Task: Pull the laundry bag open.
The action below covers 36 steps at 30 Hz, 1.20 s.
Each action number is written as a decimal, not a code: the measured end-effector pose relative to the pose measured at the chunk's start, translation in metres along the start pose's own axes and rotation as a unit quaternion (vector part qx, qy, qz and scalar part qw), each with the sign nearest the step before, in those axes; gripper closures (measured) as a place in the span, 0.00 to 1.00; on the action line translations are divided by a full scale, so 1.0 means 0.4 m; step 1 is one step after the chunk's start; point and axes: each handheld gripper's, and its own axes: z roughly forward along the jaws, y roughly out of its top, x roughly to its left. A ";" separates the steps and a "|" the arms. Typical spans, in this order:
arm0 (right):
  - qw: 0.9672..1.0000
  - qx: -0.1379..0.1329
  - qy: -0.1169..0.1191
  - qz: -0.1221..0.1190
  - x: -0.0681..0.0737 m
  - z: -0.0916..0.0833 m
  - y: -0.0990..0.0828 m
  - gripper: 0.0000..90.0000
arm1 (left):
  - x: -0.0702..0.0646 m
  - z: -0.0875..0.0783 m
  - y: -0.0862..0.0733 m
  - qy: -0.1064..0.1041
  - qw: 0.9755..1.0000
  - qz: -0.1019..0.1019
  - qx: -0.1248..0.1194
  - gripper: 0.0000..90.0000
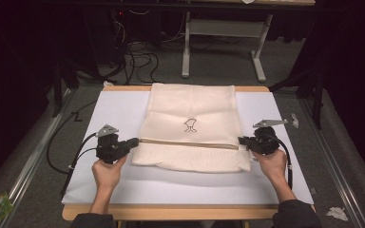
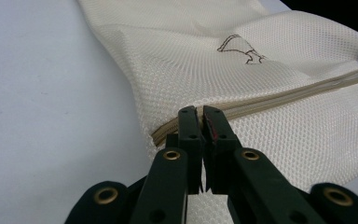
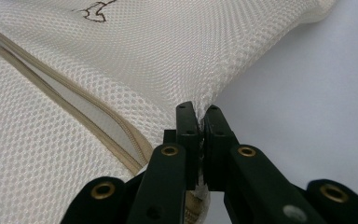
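While flat: mesh bag, both tools clamped.

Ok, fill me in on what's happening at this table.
A person holds a gripper in each hand and has a cream mesh bag pinched at both ends of its zipper. The left gripper is shut on the bag's left edge, the right gripper on its right edge. The bag lies flat on a white sheet covering the table, with a small dark logo above the zipper, which looks partly open in the right gripper view.
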 end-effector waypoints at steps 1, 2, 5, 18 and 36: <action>1.000 0.000 -0.001 -0.002 0.000 0.000 0.001 0.98 | -0.001 0.000 -0.001 0.005 1.000 0.001 0.001 0.97; 1.000 0.001 -0.004 -0.002 0.001 -0.001 0.002 0.98 | 0.000 -0.003 -0.001 0.009 1.000 0.003 0.002 0.97; 1.000 0.000 -0.006 0.000 -0.008 -0.003 0.000 0.98 | 0.008 -0.014 -0.008 0.012 1.000 -0.001 0.005 0.97; 1.000 0.001 -0.008 0.007 -0.010 -0.005 -0.008 0.98 | 0.015 -0.027 -0.021 0.010 1.000 -0.009 -0.001 0.97; 1.000 0.005 -0.007 0.012 -0.010 0.008 -0.027 0.96 | 0.000 -0.023 -0.039 0.008 1.000 -0.002 0.010 0.96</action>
